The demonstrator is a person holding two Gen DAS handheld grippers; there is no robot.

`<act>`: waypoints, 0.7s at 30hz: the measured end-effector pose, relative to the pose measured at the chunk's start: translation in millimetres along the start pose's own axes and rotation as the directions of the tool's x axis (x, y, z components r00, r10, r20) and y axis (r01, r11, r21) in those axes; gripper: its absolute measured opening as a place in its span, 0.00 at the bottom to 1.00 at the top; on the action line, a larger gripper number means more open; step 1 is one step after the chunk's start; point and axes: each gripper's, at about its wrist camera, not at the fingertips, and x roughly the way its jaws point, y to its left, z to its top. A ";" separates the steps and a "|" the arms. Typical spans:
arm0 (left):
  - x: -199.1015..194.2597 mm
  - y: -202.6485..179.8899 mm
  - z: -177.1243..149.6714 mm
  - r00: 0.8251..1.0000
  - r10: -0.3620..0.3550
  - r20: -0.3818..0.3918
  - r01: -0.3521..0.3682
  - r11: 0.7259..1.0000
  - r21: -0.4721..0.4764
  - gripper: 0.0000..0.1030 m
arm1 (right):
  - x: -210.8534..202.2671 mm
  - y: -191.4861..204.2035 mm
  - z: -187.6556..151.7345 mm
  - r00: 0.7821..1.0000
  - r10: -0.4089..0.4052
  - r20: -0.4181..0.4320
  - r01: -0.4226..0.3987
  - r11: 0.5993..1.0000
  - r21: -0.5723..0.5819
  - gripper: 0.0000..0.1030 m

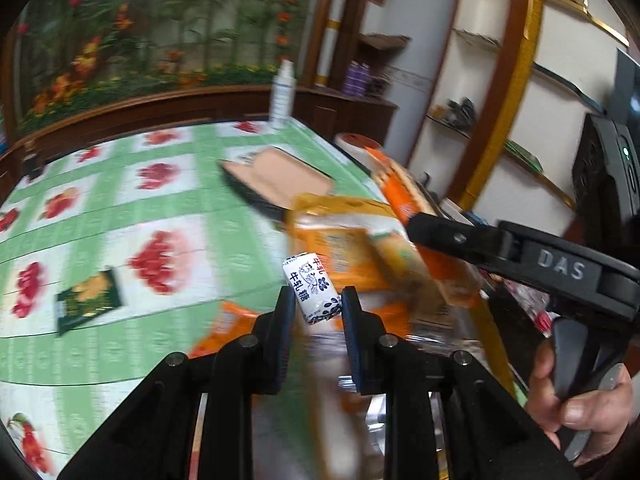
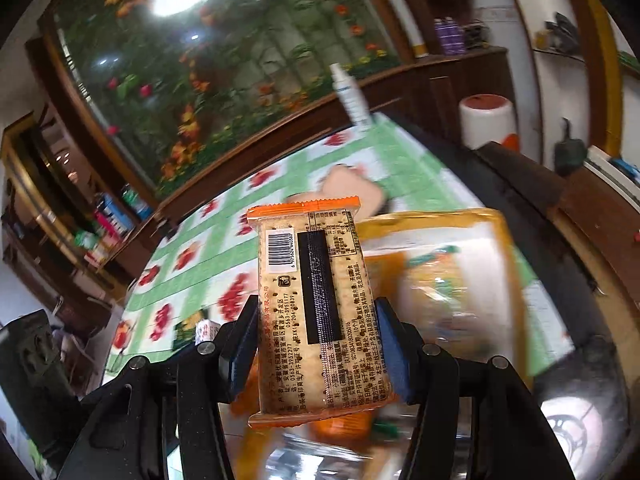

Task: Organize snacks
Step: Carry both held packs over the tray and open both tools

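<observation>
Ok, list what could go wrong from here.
1. The candy sits slanted at the tips of the left fingers, so it may slip out.
2. The cracker pack in the right gripper could crack if squeezed harder.
3. Both grippers crowd the orange bag, so they might collide.

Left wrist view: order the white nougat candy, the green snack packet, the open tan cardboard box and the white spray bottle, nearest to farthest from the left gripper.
1. White nougat candy, between the left gripper's fingers.
2. Green snack packet, left on the tablecloth.
3. Open tan cardboard box, mid-table ahead.
4. White spray bottle, far table edge.
</observation>
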 end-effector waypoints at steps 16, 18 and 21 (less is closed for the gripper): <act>44.3 -42.4 -15.0 0.991 -0.007 -0.130 0.014 0.999 0.049 0.23 | 3.3 -31.4 -7.1 0.990 -0.139 -0.030 0.136 0.988 -0.066 0.59; 42.1 -44.8 -14.5 0.992 -0.001 -0.123 0.008 0.998 0.057 0.30 | 2.2 -31.7 -7.9 0.990 -0.139 -0.031 0.137 0.988 -0.064 0.60; 38.2 -46.1 -14.3 0.994 -0.002 -0.113 0.008 0.998 0.057 0.40 | -0.5 -31.9 -8.0 0.990 -0.139 -0.031 0.136 0.989 -0.063 0.60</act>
